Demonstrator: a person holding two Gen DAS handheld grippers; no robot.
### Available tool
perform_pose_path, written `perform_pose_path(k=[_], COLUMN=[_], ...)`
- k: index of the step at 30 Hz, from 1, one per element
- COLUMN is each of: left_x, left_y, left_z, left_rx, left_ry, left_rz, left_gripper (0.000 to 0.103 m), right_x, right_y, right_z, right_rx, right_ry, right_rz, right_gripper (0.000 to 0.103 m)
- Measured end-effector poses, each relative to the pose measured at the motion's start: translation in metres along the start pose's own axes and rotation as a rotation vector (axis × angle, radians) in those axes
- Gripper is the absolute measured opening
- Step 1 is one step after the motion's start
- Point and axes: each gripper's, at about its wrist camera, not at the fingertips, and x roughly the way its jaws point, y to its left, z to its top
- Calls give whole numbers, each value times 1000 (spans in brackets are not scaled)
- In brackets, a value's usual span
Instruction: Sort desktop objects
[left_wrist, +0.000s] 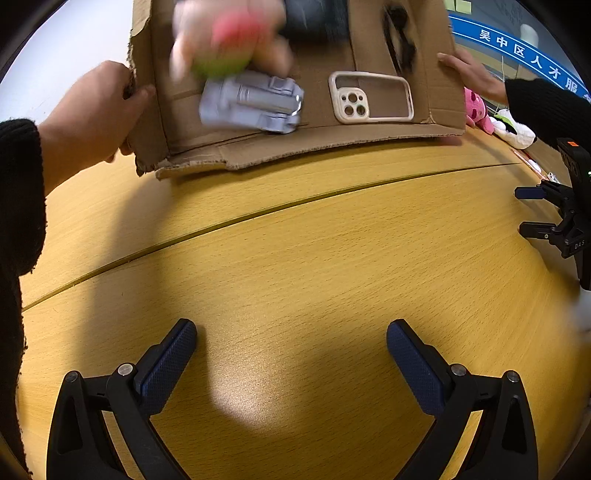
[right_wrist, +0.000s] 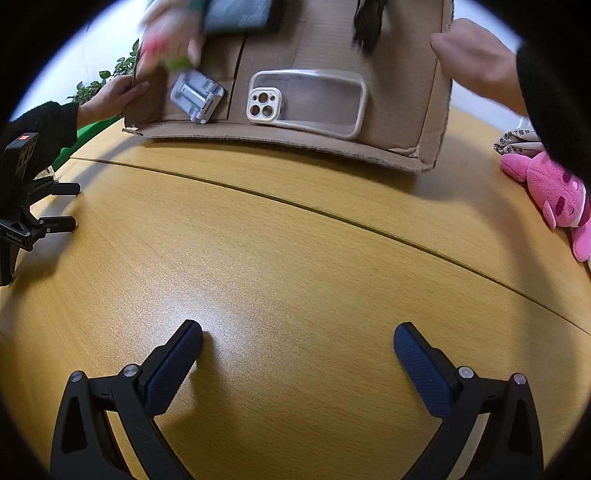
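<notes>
— At twelve o'clock: tilted cardboard box (left_wrist: 295, 140) holding phone case (left_wrist: 371, 96), grey stand (left_wrist: 251, 101).
— Handling?
— Case: light, springy; grip one long rim. Both tongs, left (left_wrist: 291, 365) and right (right_wrist: 297, 365), wide open, empty over tabletop (left_wrist: 295, 240).

Cream phone case (left_wrist: 371, 98) inside tilted cardboard box (left_wrist: 369, 140)

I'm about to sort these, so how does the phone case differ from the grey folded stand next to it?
The phone case is cream with a clear back and camera holes; the stand is solid grey. The case is larger and lies flat; the stand is chunkier and folded. Both lie in the tilted cardboard box.
</notes>
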Motion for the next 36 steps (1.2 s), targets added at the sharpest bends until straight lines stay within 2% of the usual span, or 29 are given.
perform_pose_path(k=[36], left_x=[-7], left_y=[-6], left_z=[-6], left_rx=[14], left_ry=[0], left_rz=[-11], left_gripper=[103], right_x=[-4], right_y=[-1], right_z=[-6], right_rx=[6], right_ry=[0], right_rz=[-4], right_gripper=[103])
